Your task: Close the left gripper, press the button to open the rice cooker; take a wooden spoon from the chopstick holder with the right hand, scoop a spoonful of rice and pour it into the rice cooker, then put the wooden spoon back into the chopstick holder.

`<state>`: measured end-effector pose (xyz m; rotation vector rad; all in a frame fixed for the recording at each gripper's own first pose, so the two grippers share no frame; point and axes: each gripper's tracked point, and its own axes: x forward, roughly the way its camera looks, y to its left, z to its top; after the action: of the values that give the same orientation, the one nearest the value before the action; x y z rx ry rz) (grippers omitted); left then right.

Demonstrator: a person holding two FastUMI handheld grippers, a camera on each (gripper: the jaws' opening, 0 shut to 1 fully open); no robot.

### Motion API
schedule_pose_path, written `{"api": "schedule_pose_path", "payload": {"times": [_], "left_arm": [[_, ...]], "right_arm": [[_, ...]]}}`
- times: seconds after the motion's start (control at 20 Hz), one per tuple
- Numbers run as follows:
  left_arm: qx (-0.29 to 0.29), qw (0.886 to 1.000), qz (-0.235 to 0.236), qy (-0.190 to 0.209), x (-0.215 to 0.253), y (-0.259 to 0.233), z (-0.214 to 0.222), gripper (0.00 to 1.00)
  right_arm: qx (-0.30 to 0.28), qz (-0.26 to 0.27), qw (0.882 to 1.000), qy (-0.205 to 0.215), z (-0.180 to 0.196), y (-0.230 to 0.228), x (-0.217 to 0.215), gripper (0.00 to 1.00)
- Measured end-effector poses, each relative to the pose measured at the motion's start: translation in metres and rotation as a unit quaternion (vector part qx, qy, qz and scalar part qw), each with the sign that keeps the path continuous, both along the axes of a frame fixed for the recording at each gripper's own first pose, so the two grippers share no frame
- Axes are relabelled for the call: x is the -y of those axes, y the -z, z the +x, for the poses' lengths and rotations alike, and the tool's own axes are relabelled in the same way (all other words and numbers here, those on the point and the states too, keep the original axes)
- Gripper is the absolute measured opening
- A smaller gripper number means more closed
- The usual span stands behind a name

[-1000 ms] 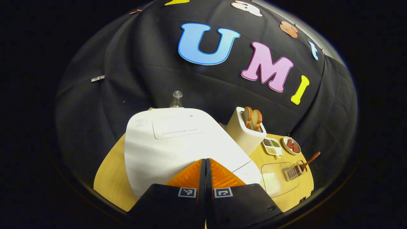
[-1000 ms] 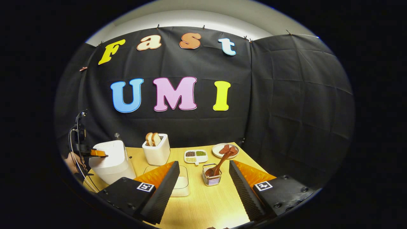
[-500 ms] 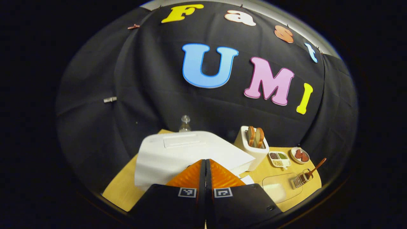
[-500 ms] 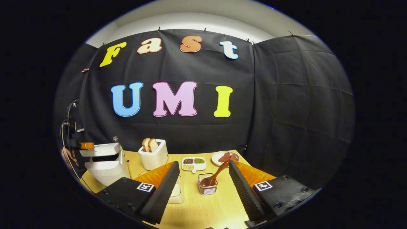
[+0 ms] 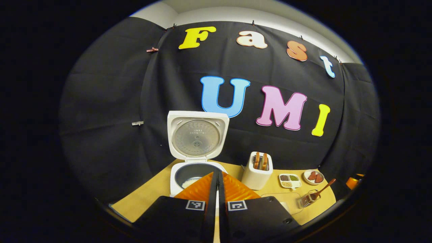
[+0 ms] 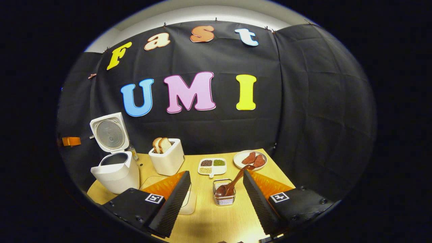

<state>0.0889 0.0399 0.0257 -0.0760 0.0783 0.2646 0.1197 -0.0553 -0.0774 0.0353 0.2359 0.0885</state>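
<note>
— Right, where does your task stand?

— Lid up on the rice cooker [image 5: 197, 158], so the button step looks done. Your left hand-held gripper [image 5: 217, 175] has its fingers pressed together on nothing, in front of the pot.

— And your right?

— Your right hand-held gripper [image 6: 216, 184] is spread wide and empty, straddling the chopstick holder [image 6: 224, 197] on the counter [image 6: 216, 222]. The wooden spoon [image 6: 233, 184] stands in it, handle leaning up and right (toward the plate [image 6: 250, 159]).

— Next move?

— Probably bring your fingers onto that handle, pinch, lift clear.
</note>
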Motion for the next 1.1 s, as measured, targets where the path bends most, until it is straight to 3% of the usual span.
{"api": "schedule_pose_path", "payload": {"times": [0.2, 0.25, 0.3, 0.4, 0.75, 1.1], "left_arm": [[-0.006, 1.000, 0.021, -0.004, 0.034, 0.011, -0.032, 0.30], [-0.012, 1.000, 0.019, 0.000, 0.043, 0.017, -0.037, 0.50], [-0.024, 1.000, 0.017, -0.003, 0.049, 0.029, -0.039, 0.59], [-0.054, 0.998, 0.017, -0.026, 0.055, 0.052, -0.043, 0.99], [-0.084, 0.994, -0.019, -0.072, 0.091, 0.094, -0.051, 0.96], [-0.110, 0.989, -0.047, -0.090, 0.109, 0.119, -0.062, 0.96]], "right_arm": [[-0.037, 0.031, 0.999, 0.003, 0.017, 0.029, 0.020, 0.98], [-0.048, 0.034, 0.998, 0.003, 0.022, 0.036, 0.026, 0.98], [-0.057, 0.034, 0.998, 0.000, 0.028, 0.044, 0.030, 0.98], [-0.071, 0.035, 0.997, -0.008, 0.041, 0.057, 0.038, 0.98], [-0.126, 0.060, 0.990, -0.034, 0.097, 0.109, 0.049, 0.99], [-0.146, 0.095, 0.984, -0.033, 0.151, 0.152, 0.041, 0.99]]}}
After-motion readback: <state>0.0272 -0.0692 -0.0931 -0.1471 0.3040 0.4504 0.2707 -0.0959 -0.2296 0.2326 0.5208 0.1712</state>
